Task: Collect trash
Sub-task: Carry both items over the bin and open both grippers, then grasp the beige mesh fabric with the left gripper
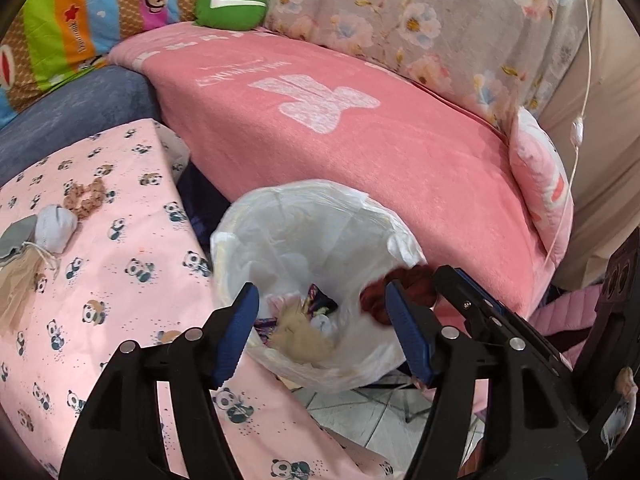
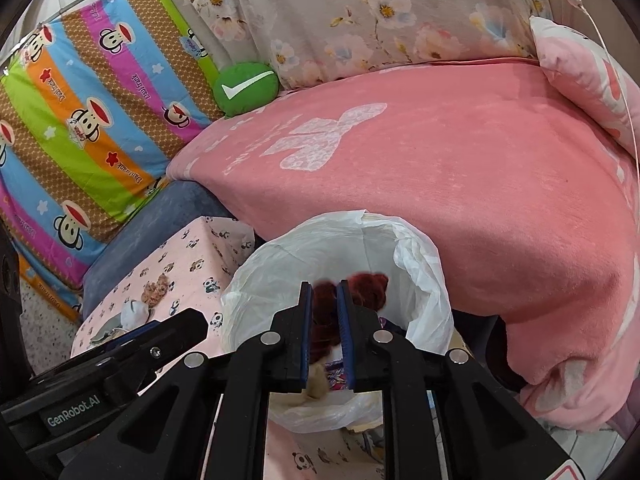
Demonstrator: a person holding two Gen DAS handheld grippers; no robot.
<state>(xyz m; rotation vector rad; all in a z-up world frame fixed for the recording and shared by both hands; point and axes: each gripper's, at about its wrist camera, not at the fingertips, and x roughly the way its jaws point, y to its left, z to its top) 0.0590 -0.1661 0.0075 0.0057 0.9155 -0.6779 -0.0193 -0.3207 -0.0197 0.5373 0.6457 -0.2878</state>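
Observation:
A bin lined with a white plastic bag (image 1: 304, 196) (image 2: 340, 224) stands between the table and the sofa. Inside lie a beige fluffy tuft (image 1: 296, 338) and dark wrappers (image 1: 320, 300). My left gripper (image 1: 320, 290) hangs open over the bin's mouth with nothing between its blue pads. My right gripper (image 2: 324, 285) (image 1: 440, 276) is over the bin's right rim, shut on a dark red fluffy scrunchie (image 2: 326, 312) (image 1: 404, 288). On the panda-print tablecloth (image 1: 120, 280) lie a brown scrunchie (image 1: 86, 198), a pale blue cloth ball (image 1: 56, 226), a grey pouch (image 1: 16, 236) and beige netting (image 1: 16, 288).
A sofa under a pink blanket (image 1: 360, 140) runs behind the bin, with a green cushion (image 1: 230, 4) at its far end and a pink pillow (image 1: 540, 176) on the right. White floor tiles (image 1: 360, 412) show below the bin. A dark stand (image 1: 616, 300) rises at the right edge.

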